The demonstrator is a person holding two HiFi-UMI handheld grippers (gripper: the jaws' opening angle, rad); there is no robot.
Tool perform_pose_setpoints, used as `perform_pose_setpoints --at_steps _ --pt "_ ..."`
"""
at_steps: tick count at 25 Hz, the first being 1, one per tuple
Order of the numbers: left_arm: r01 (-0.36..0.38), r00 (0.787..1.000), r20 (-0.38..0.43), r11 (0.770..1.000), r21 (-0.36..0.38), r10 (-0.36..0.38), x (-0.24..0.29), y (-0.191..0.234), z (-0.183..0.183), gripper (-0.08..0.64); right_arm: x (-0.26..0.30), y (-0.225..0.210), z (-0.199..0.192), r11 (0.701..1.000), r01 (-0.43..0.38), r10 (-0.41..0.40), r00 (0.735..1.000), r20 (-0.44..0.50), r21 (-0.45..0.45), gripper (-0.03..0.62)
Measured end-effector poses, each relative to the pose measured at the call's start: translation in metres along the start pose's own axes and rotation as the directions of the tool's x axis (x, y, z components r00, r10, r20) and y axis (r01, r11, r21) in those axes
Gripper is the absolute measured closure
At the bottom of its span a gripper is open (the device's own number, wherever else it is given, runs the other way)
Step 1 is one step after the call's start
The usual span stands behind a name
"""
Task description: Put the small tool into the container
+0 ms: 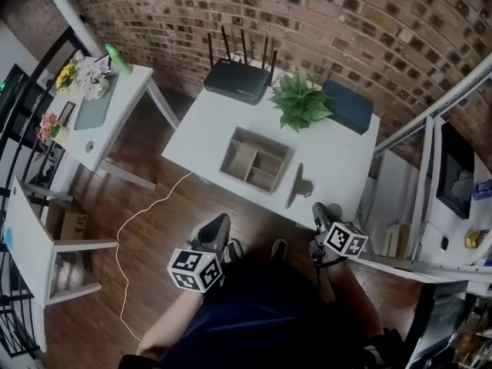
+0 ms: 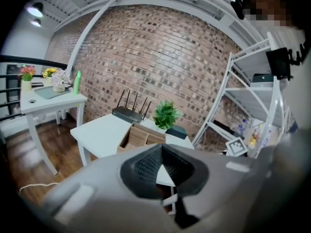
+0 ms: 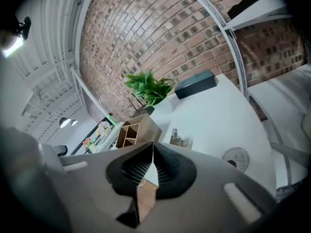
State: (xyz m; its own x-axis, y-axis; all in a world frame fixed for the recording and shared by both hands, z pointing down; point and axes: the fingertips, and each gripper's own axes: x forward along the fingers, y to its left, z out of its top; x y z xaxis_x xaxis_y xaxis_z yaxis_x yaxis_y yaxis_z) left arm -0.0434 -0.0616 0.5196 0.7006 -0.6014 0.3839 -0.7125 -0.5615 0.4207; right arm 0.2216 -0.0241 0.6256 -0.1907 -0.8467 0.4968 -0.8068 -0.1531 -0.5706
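Observation:
A wooden container (image 1: 256, 160) with several open compartments sits in the middle of the white table (image 1: 207, 133). The small dark tool (image 1: 295, 184) lies on the table to its right, near the front edge, and shows in the right gripper view as a small object (image 3: 179, 140) beyond the jaws. My left gripper (image 1: 222, 221) hangs over the floor in front of the table, shut and empty, with the container (image 2: 140, 136) ahead of it. My right gripper (image 1: 320, 208) is shut on nothing, just short of the table's front right edge and close to the tool.
At the back of the table are a black router (image 1: 237, 79), a potted plant (image 1: 300, 98) and a dark blue box (image 1: 347, 106). A round grommet (image 3: 235, 157) is set in the tabletop. A white shelf frame (image 1: 430, 129) stands at the right, a second white desk (image 1: 100, 110) at the left, and a white cable (image 1: 138, 221) lies on the floor.

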Motion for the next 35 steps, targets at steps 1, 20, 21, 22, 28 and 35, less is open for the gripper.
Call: perform_pose_setpoints --at_steps 1,20,21,22,28,35 --pt "-0.011 1.0 -0.002 1.0 0.001 0.011 0.001 0.0 -0.002 0.555 0.003 -0.005 0.0 1.0 0.003 -0.003 1.0 -0.006 0.005 0.58" --pt "-0.114 0.993 0.014 0.992 -0.05 0.115 -0.003 0.012 -0.008 0.515 0.069 -0.056 -0.021 0.996 -0.002 0.021 0.978 -0.206 0.088 0.457" --pt "-0.119 0.993 0.016 0.992 -0.051 0.12 -0.004 0.013 -0.008 0.515 0.073 -0.057 -0.021 0.995 -0.003 0.024 0.975 -0.219 0.095 0.448" --pt "-0.123 0.992 0.017 0.991 -0.053 0.124 -0.005 0.014 -0.009 0.515 0.077 -0.058 -0.021 0.995 -0.003 0.026 0.973 -0.229 0.1 0.442" --pt "-0.159 0.987 0.02 0.985 -0.07 0.161 -0.013 0.021 -0.012 0.515 0.096 -0.066 -0.023 0.993 0.008 0.025 0.963 -0.269 0.122 0.439" --pt "-0.183 0.982 0.026 0.978 -0.098 0.187 -0.021 0.028 -0.015 0.525 0.111 -0.069 -0.03 0.981 0.002 0.057 0.953 -0.297 0.193 0.476"
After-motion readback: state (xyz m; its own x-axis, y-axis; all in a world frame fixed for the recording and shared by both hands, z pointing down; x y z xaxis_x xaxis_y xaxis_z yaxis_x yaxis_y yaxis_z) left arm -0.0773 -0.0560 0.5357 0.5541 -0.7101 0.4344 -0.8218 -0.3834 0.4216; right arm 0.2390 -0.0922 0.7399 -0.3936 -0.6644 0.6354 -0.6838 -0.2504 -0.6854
